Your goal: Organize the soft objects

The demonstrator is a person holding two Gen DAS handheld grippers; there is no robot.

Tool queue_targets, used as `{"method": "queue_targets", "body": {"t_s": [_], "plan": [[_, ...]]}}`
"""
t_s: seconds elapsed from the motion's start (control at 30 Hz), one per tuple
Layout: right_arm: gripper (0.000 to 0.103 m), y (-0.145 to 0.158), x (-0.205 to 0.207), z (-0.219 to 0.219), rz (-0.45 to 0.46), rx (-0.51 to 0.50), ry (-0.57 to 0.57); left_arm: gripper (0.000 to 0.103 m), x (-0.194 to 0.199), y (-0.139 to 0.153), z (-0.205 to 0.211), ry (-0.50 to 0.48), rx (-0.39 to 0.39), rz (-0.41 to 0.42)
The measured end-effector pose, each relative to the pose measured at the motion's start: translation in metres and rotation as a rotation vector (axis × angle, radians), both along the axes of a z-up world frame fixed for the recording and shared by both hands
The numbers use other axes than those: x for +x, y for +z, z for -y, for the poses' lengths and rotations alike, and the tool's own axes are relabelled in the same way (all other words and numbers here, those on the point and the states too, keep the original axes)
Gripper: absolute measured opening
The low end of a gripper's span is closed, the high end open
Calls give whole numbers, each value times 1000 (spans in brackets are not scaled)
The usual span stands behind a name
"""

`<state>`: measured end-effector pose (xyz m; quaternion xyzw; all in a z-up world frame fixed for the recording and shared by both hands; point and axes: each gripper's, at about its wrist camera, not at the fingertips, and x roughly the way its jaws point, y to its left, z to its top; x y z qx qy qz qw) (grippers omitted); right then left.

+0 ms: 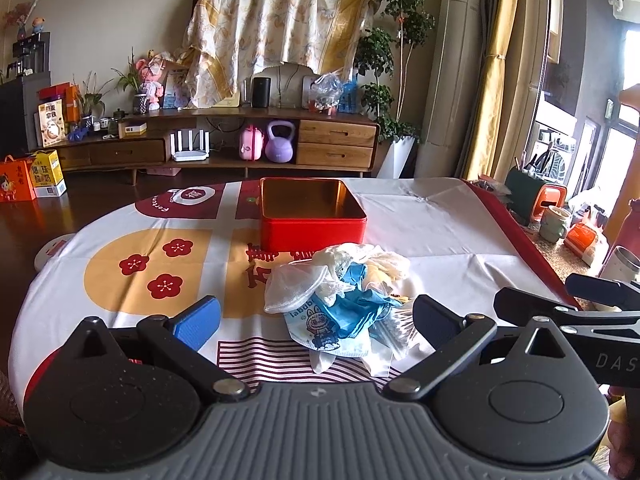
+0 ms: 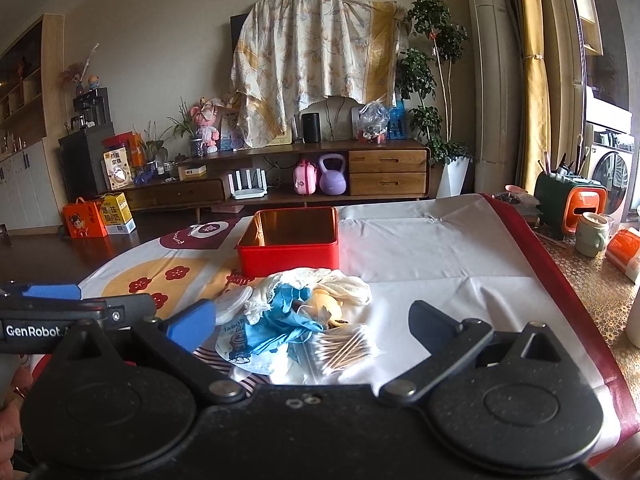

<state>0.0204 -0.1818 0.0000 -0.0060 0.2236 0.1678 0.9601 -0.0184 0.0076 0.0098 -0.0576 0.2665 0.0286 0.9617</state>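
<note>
Left gripper [image 1: 316, 322]: jaws spread wide, nothing between them, low over the tablecloth [image 1: 440, 224]. Blue pad on its left finger [image 1: 198, 322]; the dark right finger sits just beside the pile's near right edge.

Right gripper [image 2: 310, 326]: also wide open and empty, fingers either side of the near part of the pile. The left tool's body [image 2: 72, 316] crosses the right camera's lower left; the right tool's body [image 1: 576, 312] crosses the left camera's right side.

Pile of soft objects [image 1: 340, 292], centre of table, close in front of both tools:
- printed face mask [image 1: 320, 330] nearest, cartoon figure on it
- blue glove [image 1: 360, 308] crumpled across the middle
- clear bag of cotton swabs [image 2: 342, 350] at the near right, touching the glove
- round white pad [image 1: 292, 288] on the left
- white lacy cloth [image 2: 344, 284] heaped at the back
- something pale yellow [image 2: 328, 304] half buried; cannot tell what.

Just behind the pile: red tin box [image 1: 312, 216], open, gold inside, nothing visible in it. The pile's back edge hides the foot of its front wall.

Right of the table: green mug [image 2: 590, 234], green and orange holder [image 2: 568, 204] with utensils.

Far: wooden TV cabinet [image 1: 224, 140], purple kettlebell [image 1: 280, 142], pink case [image 1: 252, 142], white router [image 1: 190, 144]. Floral sheet [image 1: 276, 24] draped over the screen above. Potted tree [image 1: 396, 52] at right.
</note>
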Motion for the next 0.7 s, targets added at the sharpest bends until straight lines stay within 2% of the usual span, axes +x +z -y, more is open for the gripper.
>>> {"method": "queue_targets", "body": {"t_s": [0.47,0.7], "plan": [[103,5,-4,0,29,20,8,103,-4,2,0,-11,6,43],[103,5,-7,-2,51,-7,13,103,-6,3,0,-5,12,53]]}}
